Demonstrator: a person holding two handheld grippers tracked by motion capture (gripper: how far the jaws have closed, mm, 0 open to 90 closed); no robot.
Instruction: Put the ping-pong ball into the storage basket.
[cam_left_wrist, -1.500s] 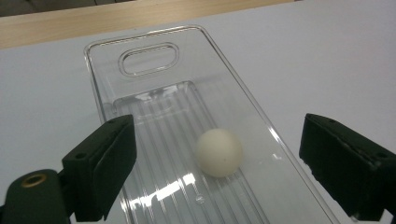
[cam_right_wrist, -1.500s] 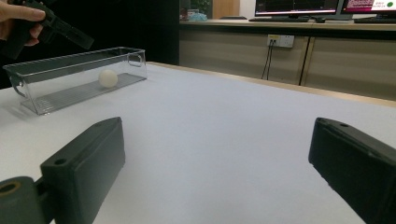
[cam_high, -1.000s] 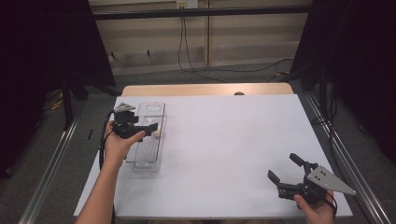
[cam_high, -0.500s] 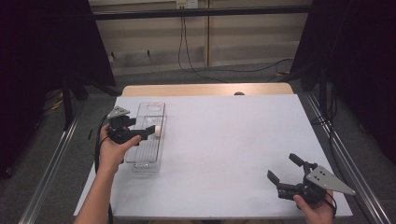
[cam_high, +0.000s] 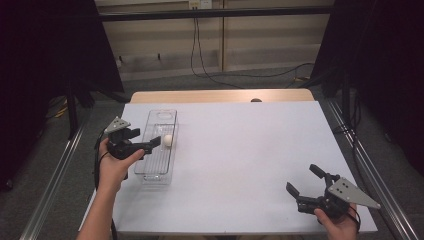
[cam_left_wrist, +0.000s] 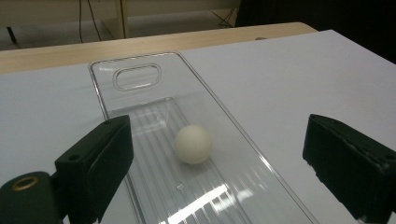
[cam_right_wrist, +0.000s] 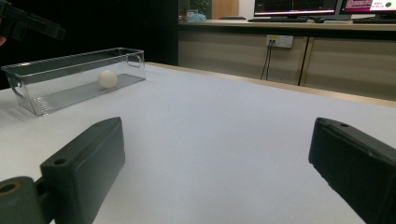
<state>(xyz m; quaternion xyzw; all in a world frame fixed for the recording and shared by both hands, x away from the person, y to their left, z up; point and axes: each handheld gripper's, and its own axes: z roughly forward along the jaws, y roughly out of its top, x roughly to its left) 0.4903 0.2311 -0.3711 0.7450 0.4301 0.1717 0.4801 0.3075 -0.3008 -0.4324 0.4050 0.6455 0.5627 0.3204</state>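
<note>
Left gripper (cam_high: 141, 140) has drawn back toward the near-left over the last second, off the bin (cam_high: 161, 172) and out past its left wall, jaws apart and empty. Ball (cam_high: 168, 140) lies free on the ribbed floor of the bin, toward the far half, touching neither wall as far as the left gripper view shows. Reads as a release just done: ball deposited, hand retreating. Right gripper (cam_high: 315, 190) unmoved at the near-right corner of the tabletop (cam_high: 250, 150), jaws wide apart, empty, well apart from the bin.
</note>
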